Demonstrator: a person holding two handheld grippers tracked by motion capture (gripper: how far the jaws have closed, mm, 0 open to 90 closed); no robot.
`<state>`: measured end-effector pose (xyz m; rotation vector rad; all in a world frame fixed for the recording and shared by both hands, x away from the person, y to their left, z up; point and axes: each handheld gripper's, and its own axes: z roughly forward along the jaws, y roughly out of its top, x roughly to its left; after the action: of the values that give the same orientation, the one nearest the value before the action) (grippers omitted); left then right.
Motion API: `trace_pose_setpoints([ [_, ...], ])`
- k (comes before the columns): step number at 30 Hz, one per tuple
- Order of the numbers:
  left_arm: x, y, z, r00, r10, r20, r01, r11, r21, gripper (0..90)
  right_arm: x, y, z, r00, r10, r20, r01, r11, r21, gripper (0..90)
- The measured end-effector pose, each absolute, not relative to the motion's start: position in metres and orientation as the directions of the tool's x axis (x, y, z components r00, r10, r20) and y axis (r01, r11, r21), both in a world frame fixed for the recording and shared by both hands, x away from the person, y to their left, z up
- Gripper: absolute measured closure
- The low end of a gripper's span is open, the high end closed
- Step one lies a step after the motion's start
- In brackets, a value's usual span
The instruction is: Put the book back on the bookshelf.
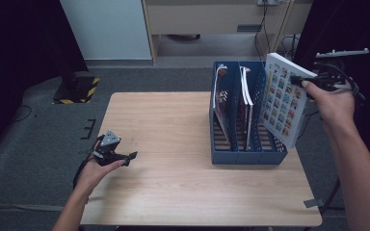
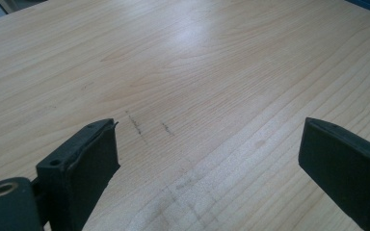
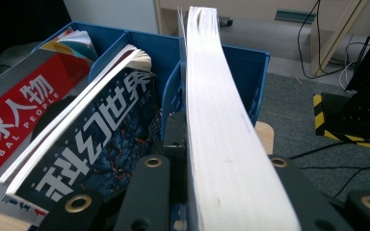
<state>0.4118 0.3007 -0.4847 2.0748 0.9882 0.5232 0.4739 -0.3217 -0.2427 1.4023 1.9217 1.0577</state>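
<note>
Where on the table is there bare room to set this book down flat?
The light wooden tabletop is bare between the open left gripper and the blue plastic file rack, and along the near edge. The rack's corner is crowded: magazines, plus the white thick book the right gripper clamps.

left gripper (image 1: 125, 158) rests low with jaws wide apart; right gripper (image 1: 302, 81), raised, is clamped.

Three books (image 1: 283, 98), one blue rack (image 1: 248, 155), two grippers (image 1: 110, 150).
</note>
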Motion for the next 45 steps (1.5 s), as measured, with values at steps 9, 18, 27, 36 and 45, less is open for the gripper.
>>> trace_pose_setpoints([
  [9, 0.412, 0.299, -0.487, 0.619, 0.784, 0.041, 0.476, -0.416, 0.775, 6.3, 0.478, -0.315, -0.249, -0.309, 0.951, 0.028, 0.518, 0.143, 0.843, 74.1],
  [18, 0.411, 0.299, -0.486, 0.619, 0.784, 0.044, 0.474, -0.417, 0.775, 6.3, 0.484, -0.305, -0.26, -0.306, 0.951, 0.032, 0.526, 0.141, 0.839, 74.1],
  [27, 0.412, 0.299, -0.489, 0.622, 0.782, 0.043, 0.478, -0.423, 0.77, 6.3, 0.486, -0.304, -0.273, -0.296, 0.954, 0.046, 0.52, 0.121, 0.845, 74.1],
  [36, 0.411, 0.297, -0.489, 0.624, 0.781, 0.044, 0.478, -0.425, 0.769, 6.3, 0.486, -0.3, -0.285, -0.294, 0.955, 0.047, 0.53, 0.121, 0.839, 74.1],
  [45, 0.411, 0.298, -0.489, 0.622, 0.782, 0.046, 0.477, -0.425, 0.769, 6.3, 0.486, -0.298, -0.296, -0.299, 0.953, 0.042, 0.558, 0.139, 0.818, 74.0],
])
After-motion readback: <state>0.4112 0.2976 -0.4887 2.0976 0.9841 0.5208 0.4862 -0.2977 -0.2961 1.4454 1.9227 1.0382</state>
